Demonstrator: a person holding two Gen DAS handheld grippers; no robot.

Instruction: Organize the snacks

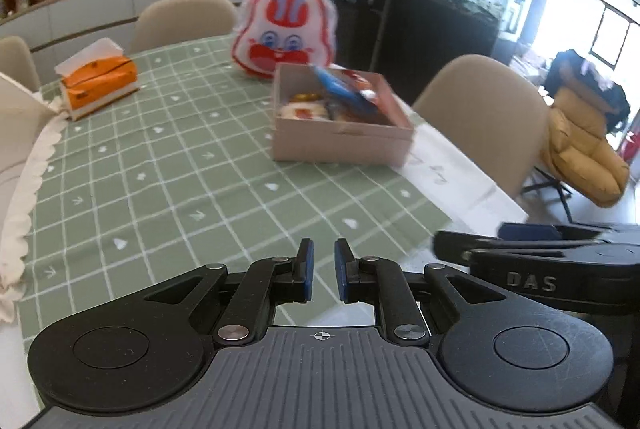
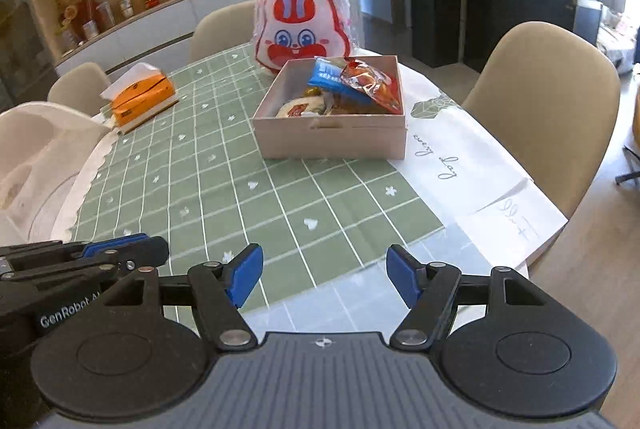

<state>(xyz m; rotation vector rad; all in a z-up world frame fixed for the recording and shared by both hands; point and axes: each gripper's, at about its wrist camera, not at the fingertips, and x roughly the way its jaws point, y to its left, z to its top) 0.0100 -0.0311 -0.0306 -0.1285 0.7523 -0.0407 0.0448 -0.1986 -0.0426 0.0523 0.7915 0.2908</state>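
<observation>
Snacks sit piled in the box (image 2: 330, 133) out ahead of me on the green checked tablecloth (image 2: 224, 189): a blue packet (image 2: 326, 75) and a red one (image 2: 370, 83) lean against its far right corner, with paler wrapped pieces lower down inside. From my left camera I see the same box (image 1: 340, 141), further off and to the right of centre. Behind it, touching or nearly touching its far wall, stands a rabbit-face bag (image 2: 305, 29). An orange tissue pack (image 2: 140, 97) lies well apart to the left, near the table's edge.

My left gripper (image 1: 323, 271) has its jaws drawn in as far as they go, blue pads close together with only a narrow gap and nothing between them. My right gripper (image 2: 323, 279) stands with its jaws well apart, also empty, tablecloth showing in the gap. Both hang over the near end of the table, side by side, well short of the box. Beige chairs (image 2: 548, 109) ring the table.
</observation>
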